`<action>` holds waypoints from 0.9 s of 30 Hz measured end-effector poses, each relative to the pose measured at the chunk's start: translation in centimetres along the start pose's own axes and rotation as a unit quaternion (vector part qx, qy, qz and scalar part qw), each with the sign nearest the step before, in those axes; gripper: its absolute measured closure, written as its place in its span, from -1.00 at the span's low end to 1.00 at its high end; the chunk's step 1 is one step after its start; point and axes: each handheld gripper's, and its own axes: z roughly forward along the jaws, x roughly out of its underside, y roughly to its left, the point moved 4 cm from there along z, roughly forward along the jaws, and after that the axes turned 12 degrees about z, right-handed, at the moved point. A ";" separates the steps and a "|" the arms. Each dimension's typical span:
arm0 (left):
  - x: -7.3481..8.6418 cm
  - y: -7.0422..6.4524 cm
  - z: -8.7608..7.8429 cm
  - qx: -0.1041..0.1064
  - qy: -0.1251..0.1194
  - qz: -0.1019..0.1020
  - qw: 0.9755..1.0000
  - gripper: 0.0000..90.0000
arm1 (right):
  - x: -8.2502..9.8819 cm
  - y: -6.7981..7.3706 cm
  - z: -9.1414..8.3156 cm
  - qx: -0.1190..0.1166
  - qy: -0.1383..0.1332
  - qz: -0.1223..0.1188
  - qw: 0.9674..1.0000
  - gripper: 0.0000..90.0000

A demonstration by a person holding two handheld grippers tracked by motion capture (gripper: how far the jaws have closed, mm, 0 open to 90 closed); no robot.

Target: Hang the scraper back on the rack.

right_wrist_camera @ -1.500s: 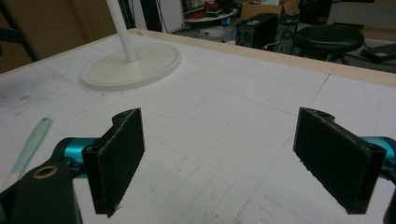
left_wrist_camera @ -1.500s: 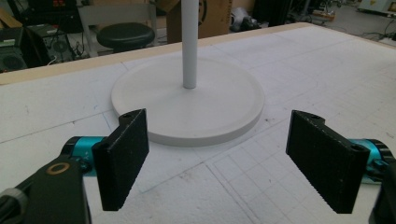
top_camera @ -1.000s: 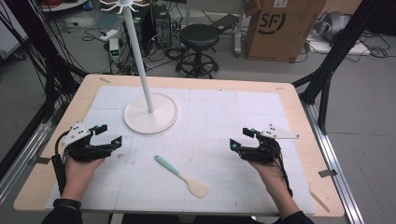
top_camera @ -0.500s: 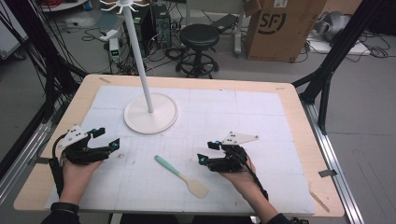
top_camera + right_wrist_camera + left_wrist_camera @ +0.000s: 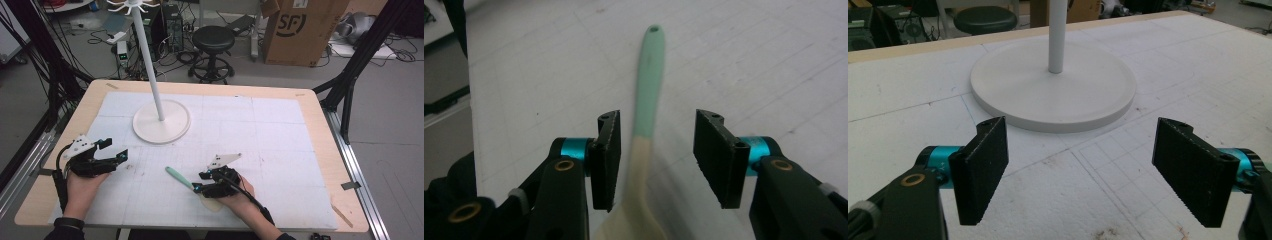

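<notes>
The right gripper (image 5: pixel 203 182) sits low on the white mat (image 5: pixel 280 150), toward six o'clock on the table (image 5: pixel 320 100), with its jaws spread apart on either side of a spatula (image 5: pixel 181 179). In the right gripper view the two black pads (image 5: pixel 606 160) stand clear of the spatula's (image 5: pixel 647 100) shaft, one on each side, with a gap showing between each pad and the handle; nothing is pinched. The mint-green handle runs away from the jaws toward twelve o'clock in that view and ends in a small hanging hole; the cream blade end passes under the gripper and is cut off at the bottom edge, blurred.

The left gripper (image 5: pixel 111 152) rests at about eight o'clock on the table, jaws wide apart and holding nothing. In the left gripper view its pads (image 5: pixel 983 167) frame bare mat, and the round white base of the stand (image 5: pixel 1053 85) lies ahead at twelve o'clock.

From above, the stand (image 5: pixel 161 122) rises from near the mat's far left, its top hooks partly cut off by the upper edge. A cardboard box (image 5: pixel 295 30) on the floor beyond the table reads "SF". A black stool (image 5: pixel 214 45) stands beside it.
</notes>
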 end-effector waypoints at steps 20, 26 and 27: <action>0.4 -0.4 0.6 -0.002 0.022 0.005 1.000 -0.47 | 0.7 0.9 1.3 0.054 0.021 -0.027 0.998 0.61; 0.5 -0.4 0.7 -0.003 0.028 0.008 1.000 -0.46 | 0.7 0.9 1.3 0.064 0.023 -0.026 0.997 0.74; 0.5 -0.4 0.7 -0.003 0.029 0.008 1.000 -0.46 | 0.7 0.8 1.3 0.059 0.023 -0.025 0.998 0.75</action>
